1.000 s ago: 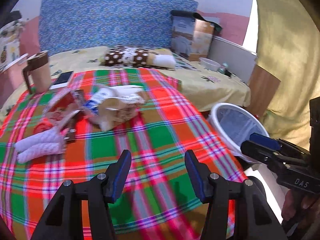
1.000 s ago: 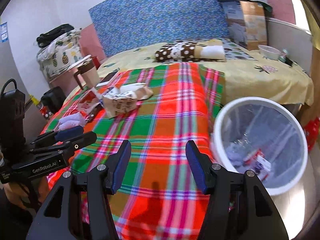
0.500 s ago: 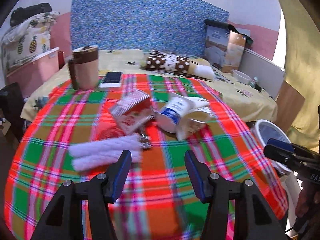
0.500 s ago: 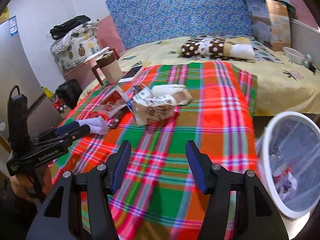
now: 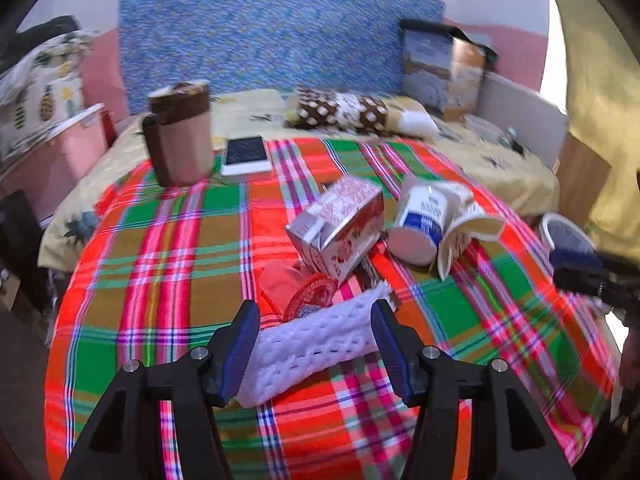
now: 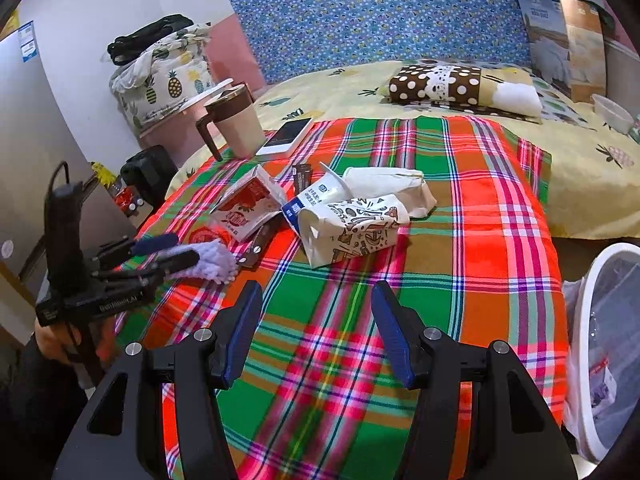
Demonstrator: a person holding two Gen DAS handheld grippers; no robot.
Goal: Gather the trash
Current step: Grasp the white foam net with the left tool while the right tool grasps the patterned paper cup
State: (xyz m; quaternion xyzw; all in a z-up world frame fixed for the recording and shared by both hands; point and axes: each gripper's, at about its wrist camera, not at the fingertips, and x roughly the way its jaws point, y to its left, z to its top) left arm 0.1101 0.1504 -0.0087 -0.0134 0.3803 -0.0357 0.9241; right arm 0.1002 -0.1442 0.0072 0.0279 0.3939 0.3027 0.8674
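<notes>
Trash lies on the plaid cloth (image 5: 168, 240): a white foam net sleeve (image 5: 316, 346), a red and white milk carton (image 5: 340, 228), a white yogurt cup (image 5: 418, 220), a red foil lid (image 5: 310, 298) and a printed paper bag (image 6: 352, 228). My left gripper (image 5: 314, 330) is open with the foam sleeve lying between its fingers. In the right wrist view the left gripper (image 6: 168, 250) straddles the sleeve (image 6: 212, 258). My right gripper (image 6: 316, 314) is open and empty above bare cloth. The white bin (image 6: 592, 344) stands at the right.
A brown lidded mug (image 5: 180, 136) and a white phone (image 5: 245, 155) sit at the cloth's far left. A polka-dot pillow (image 6: 452, 84) and a box (image 6: 564, 28) lie on the bed behind. A pink storage box (image 5: 52, 152) stands left.
My left gripper has swung left and forward from bare cloth to the foam sleeve, which now lies between its fingers. My right gripper has moved left, away from the bin.
</notes>
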